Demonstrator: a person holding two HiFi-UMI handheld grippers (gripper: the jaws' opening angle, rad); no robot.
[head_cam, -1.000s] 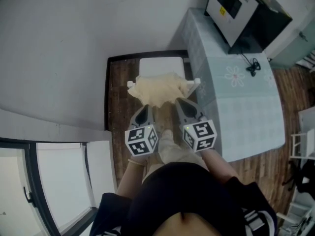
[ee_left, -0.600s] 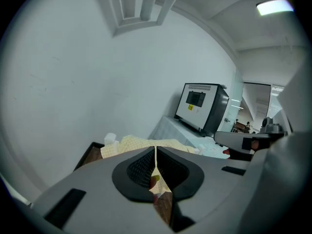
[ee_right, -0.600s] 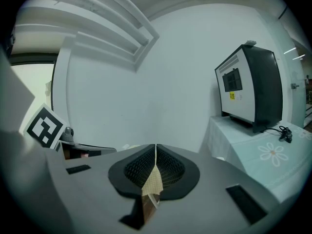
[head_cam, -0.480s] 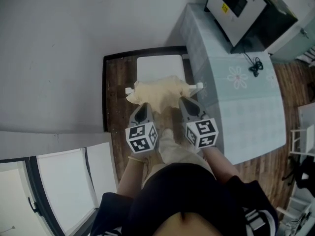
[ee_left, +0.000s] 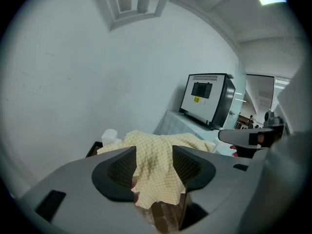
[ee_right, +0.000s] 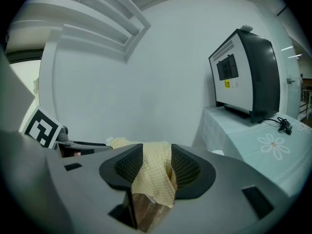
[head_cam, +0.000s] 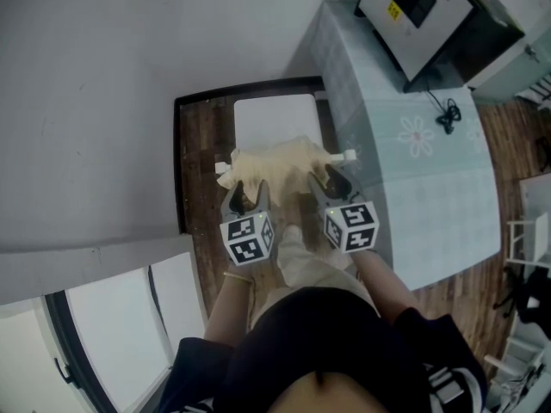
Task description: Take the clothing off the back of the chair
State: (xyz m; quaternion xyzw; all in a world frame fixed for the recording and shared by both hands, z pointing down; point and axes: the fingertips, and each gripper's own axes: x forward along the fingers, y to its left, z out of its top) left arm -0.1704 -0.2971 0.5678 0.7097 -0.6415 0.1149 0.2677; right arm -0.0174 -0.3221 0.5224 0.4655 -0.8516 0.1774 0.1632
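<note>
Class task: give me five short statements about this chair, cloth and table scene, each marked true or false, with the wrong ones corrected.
1. The yellow checked cloth is draped over the back of the chair. True.
2. The chair's seat is black. False: it is white.
3. The microwave stands on the table. True.
4. The table's cover is red. False: it is pale blue-green with flower prints.
5. The cloth hangs between the jaws of the left tool. True; those jaws are opening.
</note>
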